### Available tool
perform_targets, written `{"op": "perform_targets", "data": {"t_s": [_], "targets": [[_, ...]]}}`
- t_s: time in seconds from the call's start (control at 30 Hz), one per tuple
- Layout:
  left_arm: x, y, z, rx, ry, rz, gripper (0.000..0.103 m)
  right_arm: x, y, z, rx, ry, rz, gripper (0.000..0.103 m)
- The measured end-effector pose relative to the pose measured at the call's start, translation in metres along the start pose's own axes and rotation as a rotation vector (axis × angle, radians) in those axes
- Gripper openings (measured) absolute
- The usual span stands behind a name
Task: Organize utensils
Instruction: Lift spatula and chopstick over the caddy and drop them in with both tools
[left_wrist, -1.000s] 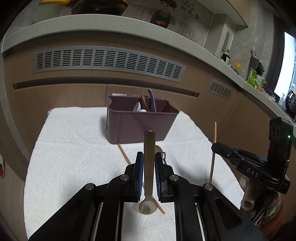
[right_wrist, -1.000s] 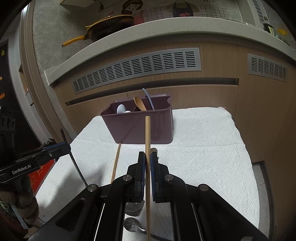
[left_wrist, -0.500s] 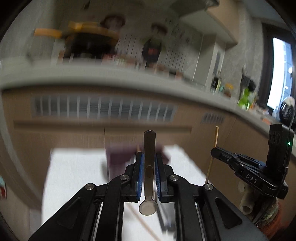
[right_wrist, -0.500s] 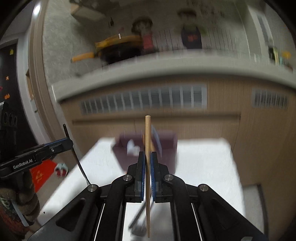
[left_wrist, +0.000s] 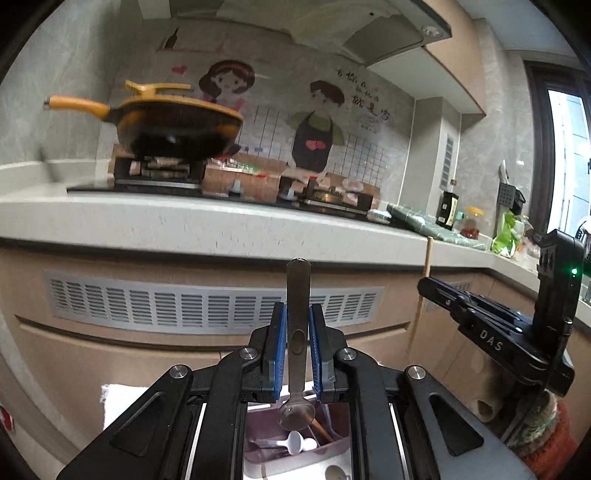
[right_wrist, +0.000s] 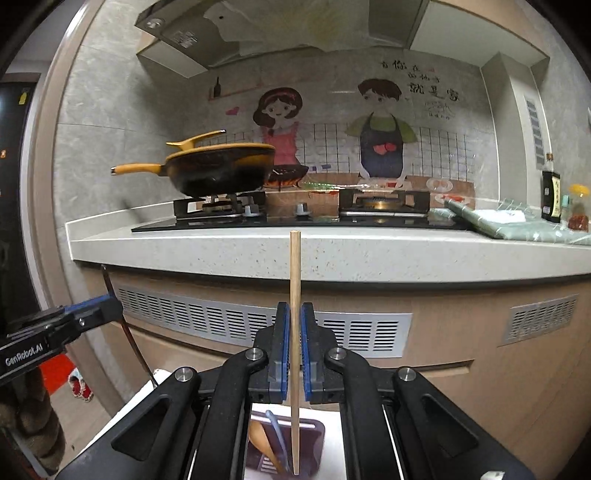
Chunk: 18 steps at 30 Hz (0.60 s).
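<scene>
Both grippers have lifted since a second ago, and the purple caddy now sits low beneath them instead of ahead on the white cloth.

Left gripper is clamped on the metal spoon, handle up, bowl hanging just above the caddy's open top; right gripper pinches a wooden chopstick upright, its lower tip down inside the caddy; only the left view shows the white spoon in the caddy and the right gripper from outside; only the right view shows the wooden spoon and blue handle standing inside; the countertop and orange pan fill the background where cabinet fronts did before.
</scene>
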<state>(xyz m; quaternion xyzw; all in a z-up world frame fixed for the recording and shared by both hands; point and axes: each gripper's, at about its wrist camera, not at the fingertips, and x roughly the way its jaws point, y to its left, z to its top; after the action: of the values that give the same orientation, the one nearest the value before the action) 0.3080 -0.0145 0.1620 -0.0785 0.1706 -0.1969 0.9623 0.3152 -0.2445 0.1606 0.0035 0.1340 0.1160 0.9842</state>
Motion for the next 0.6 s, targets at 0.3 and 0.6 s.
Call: {"op": "perform_targets", "data": {"t_s": [0.3, 0.6], "targets": [[0.065, 0.014, -0.047, -0.047, 0.120, -0.046, 0.014, 0.053, -0.006, -0.055, 0.035, 0.119, 0.060, 0.006], [0.077, 0.030, -0.093, -0.167, 0.237, -0.086, 0.041, 0.044, -0.013, -0.119, 0.013, 0.371, 0.131, 0.022]]}}
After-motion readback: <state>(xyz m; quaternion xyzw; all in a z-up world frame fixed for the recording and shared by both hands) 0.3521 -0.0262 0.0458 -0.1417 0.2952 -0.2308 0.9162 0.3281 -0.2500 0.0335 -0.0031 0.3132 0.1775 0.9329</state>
